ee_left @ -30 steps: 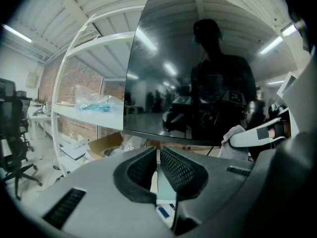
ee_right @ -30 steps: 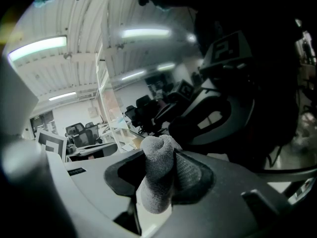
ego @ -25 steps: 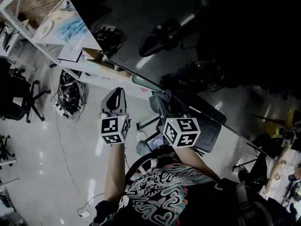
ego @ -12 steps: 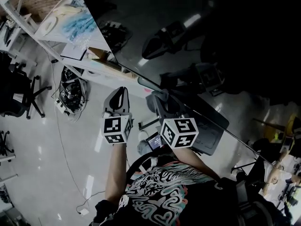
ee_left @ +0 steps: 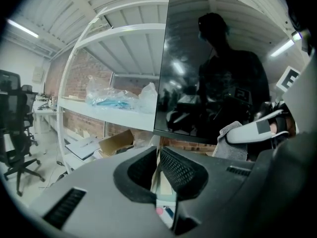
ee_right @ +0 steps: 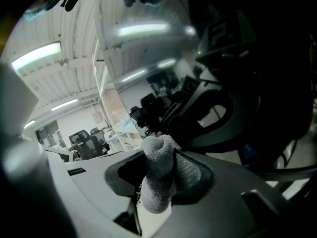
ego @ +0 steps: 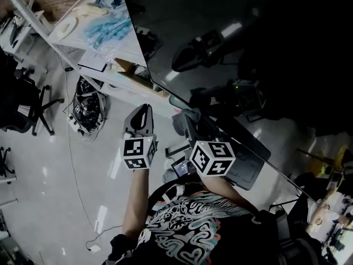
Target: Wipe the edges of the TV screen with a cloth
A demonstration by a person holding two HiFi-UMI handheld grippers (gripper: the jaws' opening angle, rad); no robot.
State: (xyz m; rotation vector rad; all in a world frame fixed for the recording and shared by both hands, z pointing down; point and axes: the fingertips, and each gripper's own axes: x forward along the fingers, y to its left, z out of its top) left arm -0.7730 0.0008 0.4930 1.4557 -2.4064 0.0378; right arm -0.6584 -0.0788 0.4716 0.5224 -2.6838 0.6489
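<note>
The TV screen (ego: pixel 265 32) is a big dark glossy panel filling the upper right of the head view; its left edge and bottom edge meet near the middle. My right gripper (ego: pixel 190 127) is shut on a grey cloth (ego: pixel 182 119), which is held at that lower-left corner of the TV. In the right gripper view the cloth (ee_right: pixel 157 177) bulges from between the jaws of the right gripper (ee_right: pixel 159 155), with the screen (ee_right: pixel 223 58) close ahead. My left gripper (ego: pixel 142 112) hangs just left of the cloth, below the TV's edge, jaws closed with nothing between them (ee_left: pixel 158 155).
A white shelving rack (ego: pixel 83 43) stands left of the TV, carrying plastic bags with blue contents (ego: pixel 105 26) and a cardboard box (ego: pixel 129 68). Cables (ego: pixel 85 101) lie heaped on the floor beneath it. Office chairs (ego: pixel 25 101) stand at the far left.
The head view has shifted, so the TV's corner and the shelf sit further right and lower in the picture. Both grippers keep about the same places, cloth still at the TV's corner.
</note>
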